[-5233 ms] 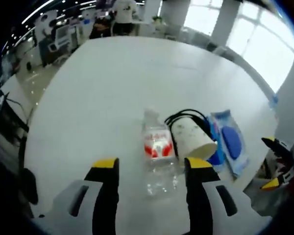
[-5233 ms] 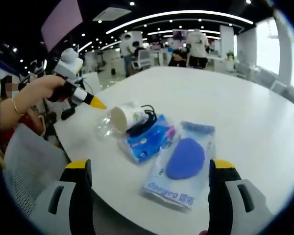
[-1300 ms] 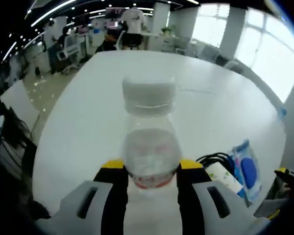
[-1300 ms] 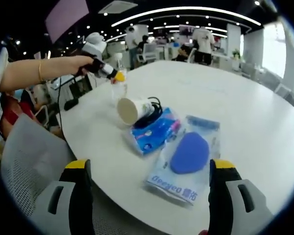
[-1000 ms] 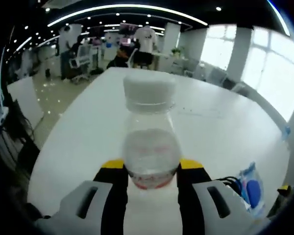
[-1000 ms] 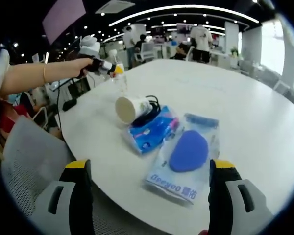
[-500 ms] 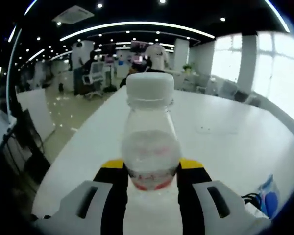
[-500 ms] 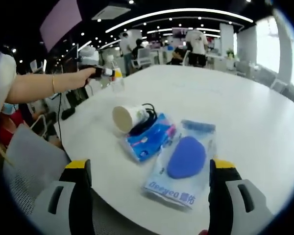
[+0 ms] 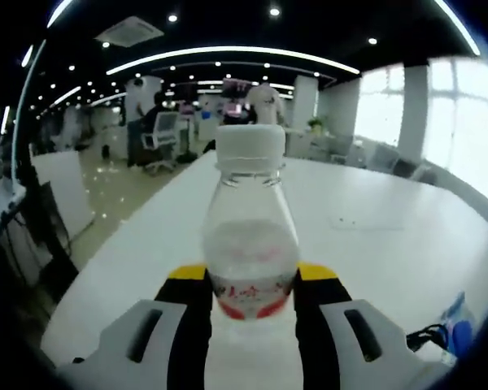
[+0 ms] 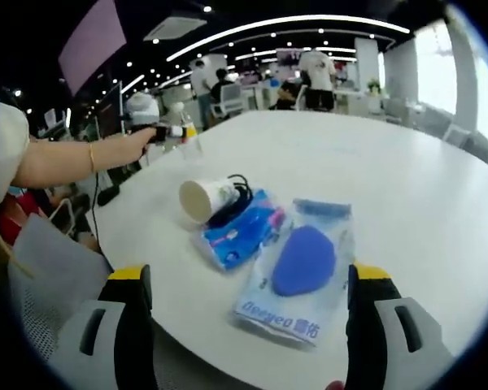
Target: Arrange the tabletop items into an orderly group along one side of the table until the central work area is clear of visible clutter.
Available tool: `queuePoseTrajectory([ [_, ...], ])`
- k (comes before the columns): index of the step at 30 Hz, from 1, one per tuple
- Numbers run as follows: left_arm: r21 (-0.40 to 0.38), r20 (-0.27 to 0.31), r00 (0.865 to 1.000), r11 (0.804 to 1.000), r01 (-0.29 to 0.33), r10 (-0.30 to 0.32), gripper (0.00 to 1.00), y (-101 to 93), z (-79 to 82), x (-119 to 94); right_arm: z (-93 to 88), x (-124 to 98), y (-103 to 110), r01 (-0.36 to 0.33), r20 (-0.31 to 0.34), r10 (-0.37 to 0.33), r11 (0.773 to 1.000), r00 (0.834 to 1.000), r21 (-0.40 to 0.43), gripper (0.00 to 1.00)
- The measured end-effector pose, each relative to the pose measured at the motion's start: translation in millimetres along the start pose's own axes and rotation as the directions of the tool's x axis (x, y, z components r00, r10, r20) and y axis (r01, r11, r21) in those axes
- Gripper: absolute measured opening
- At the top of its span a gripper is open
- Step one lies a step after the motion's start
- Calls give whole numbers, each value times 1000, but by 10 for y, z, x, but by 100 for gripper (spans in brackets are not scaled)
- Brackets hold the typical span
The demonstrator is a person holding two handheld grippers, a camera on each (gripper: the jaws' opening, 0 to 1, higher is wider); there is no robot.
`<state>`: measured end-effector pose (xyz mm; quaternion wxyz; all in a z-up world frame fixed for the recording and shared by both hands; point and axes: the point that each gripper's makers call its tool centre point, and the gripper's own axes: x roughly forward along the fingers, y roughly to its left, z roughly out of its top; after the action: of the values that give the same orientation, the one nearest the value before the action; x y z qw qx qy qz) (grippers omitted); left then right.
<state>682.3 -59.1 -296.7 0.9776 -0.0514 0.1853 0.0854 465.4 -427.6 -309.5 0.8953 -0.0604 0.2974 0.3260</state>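
While the left tool (image 9: 250, 280) clamps a clear water bottle (image 9: 250, 244) between its yellow-tipped jaws, the bottle stands upright with its white cap on top and a red label band at the level of the jaw tips. In the right gripper view the same bottle (image 10: 189, 130) is small and far off, held over the far-left edge of the white table (image 10: 407, 162) by the left tool (image 10: 164, 130) in a person's hand (image 10: 134, 140); whether its base touches the table cannot be told.

Landmark — paper cup (image 10: 202, 197), lying on its side on the table with its open mouth turned toward the right tool's camera. A black cable (image 10: 237, 195) is bunched right behind and against the cup. Touching the cup on the near-right side: a blue packet (image 10: 240, 227) with pink print. Just beyond that packet, further right of the cup — a clear pouch with a dark blue pad (image 10: 301, 264) inside, lying flat near the table's near edge.

Right tool (image 10: 248, 305): jaws spread wide, gripping nothing, positioned short of the pouch.
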Motion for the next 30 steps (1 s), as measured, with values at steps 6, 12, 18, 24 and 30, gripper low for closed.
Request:
queuePoseTrajectory([
  [6, 38, 37, 999, 999, 24, -26, 36, -73, -52, 29, -34, 0, -14, 0, -16, 0, 1000, 1000, 13, 99],
  [12, 46, 5, 996, 995, 86, -86, 36, -166, -269, 20, -70, 10, -6, -6, -33, 6, 1000, 999, 20, 99],
  [18, 130, 55, 987, 982, 140, -148, 37, -281, -186, -25, -87, 14, -8, -5, -41, 6, 1000, 999, 25, 99],
  [24, 139, 69, 987, 981, 137, -147, 37, -287, -175, -10, -123, 21, 7, -10, -59, 11, 1000, 998, 19, 99],
  [30, 136, 81, 984, 980, 145, -157, 37, -294, -163, 24, -142, 20, 10, -9, -70, 10, 1000, 997, 16, 99],
])
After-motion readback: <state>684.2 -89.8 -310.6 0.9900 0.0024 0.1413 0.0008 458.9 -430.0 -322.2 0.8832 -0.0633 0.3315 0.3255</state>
